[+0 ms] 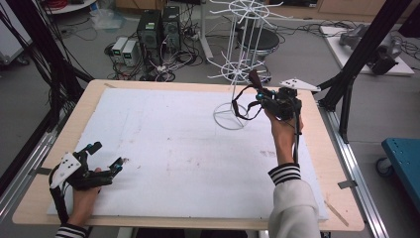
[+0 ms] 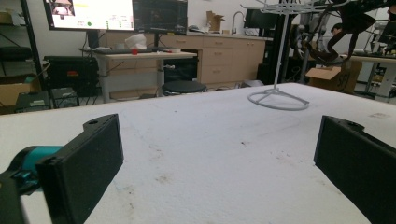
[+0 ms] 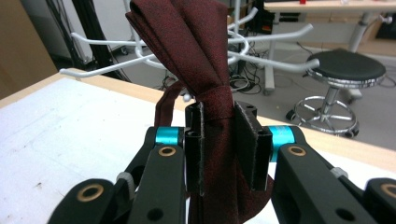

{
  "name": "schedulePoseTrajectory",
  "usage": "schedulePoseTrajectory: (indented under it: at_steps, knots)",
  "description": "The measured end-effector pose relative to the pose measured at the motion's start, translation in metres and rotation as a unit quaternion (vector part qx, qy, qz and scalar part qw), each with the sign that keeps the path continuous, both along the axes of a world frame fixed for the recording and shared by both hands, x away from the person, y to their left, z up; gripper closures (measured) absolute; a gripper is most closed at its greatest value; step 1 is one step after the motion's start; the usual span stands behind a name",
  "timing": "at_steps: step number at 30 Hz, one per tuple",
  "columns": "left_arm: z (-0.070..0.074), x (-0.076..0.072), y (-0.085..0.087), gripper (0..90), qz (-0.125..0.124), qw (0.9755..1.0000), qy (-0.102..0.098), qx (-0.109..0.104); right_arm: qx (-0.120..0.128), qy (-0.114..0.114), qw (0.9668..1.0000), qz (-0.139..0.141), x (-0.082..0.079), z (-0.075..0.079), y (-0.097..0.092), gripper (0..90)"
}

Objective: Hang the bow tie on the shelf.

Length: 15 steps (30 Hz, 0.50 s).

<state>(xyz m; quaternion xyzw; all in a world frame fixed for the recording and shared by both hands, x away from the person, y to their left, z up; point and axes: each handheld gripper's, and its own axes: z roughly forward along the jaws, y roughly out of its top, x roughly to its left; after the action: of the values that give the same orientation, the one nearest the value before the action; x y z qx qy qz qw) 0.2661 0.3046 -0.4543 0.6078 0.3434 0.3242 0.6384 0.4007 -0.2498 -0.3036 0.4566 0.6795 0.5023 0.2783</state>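
The dark red woven fabric necktie (image 3: 201,56) sits squeezed between the two black jaws of the right gripper (image 3: 227,144), which are drawn in tight on it. In the right gripper view the bunched cloth rises past the jaw tips toward the top of the picture and widens into folds, while the rest runs down behind the jaws, so its long axis follows the line of the jaws. A thin loop of the same cloth bows out on the left side of the jaws.

In the high view the right gripper (image 1: 261,94) is held up by the right hand (image 1: 281,130) over the far right part of the white foam-covered wooden table (image 1: 163,144), just beside the white wire display rack (image 1: 237,59) with its spoke-like arms and ring base. The tie's end (image 1: 253,78) sticks up toward the rack's arms, and a dark loop hangs above the ring base.

The left gripper (image 1: 106,156) rests low at the table's near left corner, its jaws spread wide with nothing between them.
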Motion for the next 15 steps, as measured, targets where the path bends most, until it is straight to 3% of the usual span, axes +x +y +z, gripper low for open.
schedulePoseTrajectory:
  at_steps: [5,15]
  knots:
    - [0.0,0.0,0.0,1.8,0.001,1.0,0.0,-0.001,0.018,0.01,0.9998,-0.006,0.001,-0.006,-0.006,73.9]
    - [0.0,0.0,0.0,1.7,0.0,1.0,0.001,0.0,0.014,0.031,0.9994,-0.01,0.003,-0.016,-0.006,73.9]
